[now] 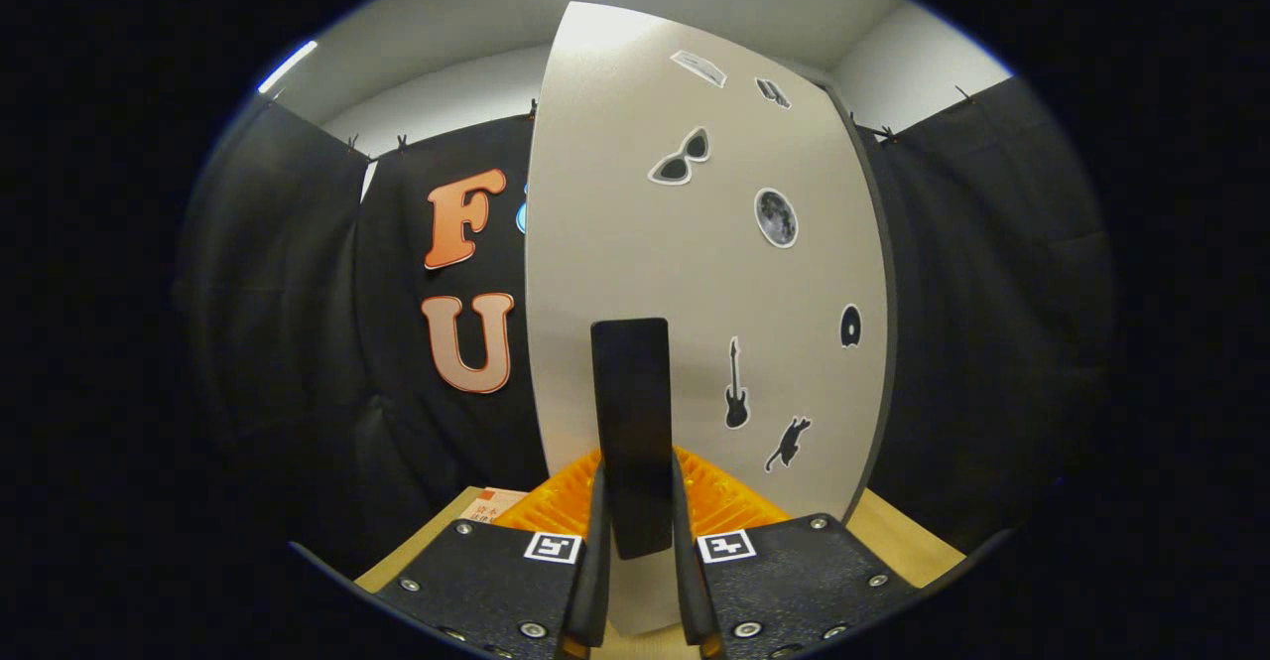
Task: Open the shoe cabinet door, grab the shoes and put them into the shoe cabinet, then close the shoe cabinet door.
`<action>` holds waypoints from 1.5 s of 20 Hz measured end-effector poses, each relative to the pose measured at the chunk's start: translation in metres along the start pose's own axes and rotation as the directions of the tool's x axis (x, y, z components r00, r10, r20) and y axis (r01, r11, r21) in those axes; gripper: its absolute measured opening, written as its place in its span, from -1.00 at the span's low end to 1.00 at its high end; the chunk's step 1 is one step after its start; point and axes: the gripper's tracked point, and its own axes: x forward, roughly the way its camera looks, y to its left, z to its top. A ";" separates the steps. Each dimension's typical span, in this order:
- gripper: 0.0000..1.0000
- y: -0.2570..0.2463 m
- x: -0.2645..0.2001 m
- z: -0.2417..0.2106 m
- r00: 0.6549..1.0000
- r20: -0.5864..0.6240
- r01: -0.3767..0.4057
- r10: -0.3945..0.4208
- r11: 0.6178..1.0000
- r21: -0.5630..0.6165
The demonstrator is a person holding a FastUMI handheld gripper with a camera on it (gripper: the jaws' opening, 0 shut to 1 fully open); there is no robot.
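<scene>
A: Status of the hand-held gripper [635, 531]?

B: Fingers drawn in close on either side of the dark upright handle [631, 422] on the pale, stickered shoe cabinet door [615, 223]. Both appear to press on it; grasp looks firm, though contact at the very tips is hard to confirm.

A: Door position?

B: Seen from close up, it stands directly ahead of the fingers. I can't tell whether it is shut or swung out.

A: Shoes?

B: Cannot place them. Judgement: either the opening or the closing step is in hand; whether shoes are stowed, I can't say. Wooden counter [898, 531] lies below.
</scene>
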 end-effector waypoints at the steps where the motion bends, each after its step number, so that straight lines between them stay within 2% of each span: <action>1: -0.43 -0.004 -0.007 0.001 1.000 -0.001 0.008 -0.008 1.000 -0.017; 7: -0.43 -0.030 -0.036 -0.001 0.999 -0.031 -0.025 0.024 1.000 -0.006; 14: -0.44 -0.069 -0.069 -0.002 0.987 -0.040 -0.157 0.157 0.988 0.011; 20: -0.44 -0.111 -0.082 -0.002 0.975 -0.032 -0.220 0.222 0.974 0.055; 27: -0.45 -0.172 -0.103 -0.004 0.980 -0.024 -0.196 0.198 0.977 0.085; 30: -0.45 -0.201 -0.111 -0.005 0.988 -0.021 -0.154 0.156 0.986 0.071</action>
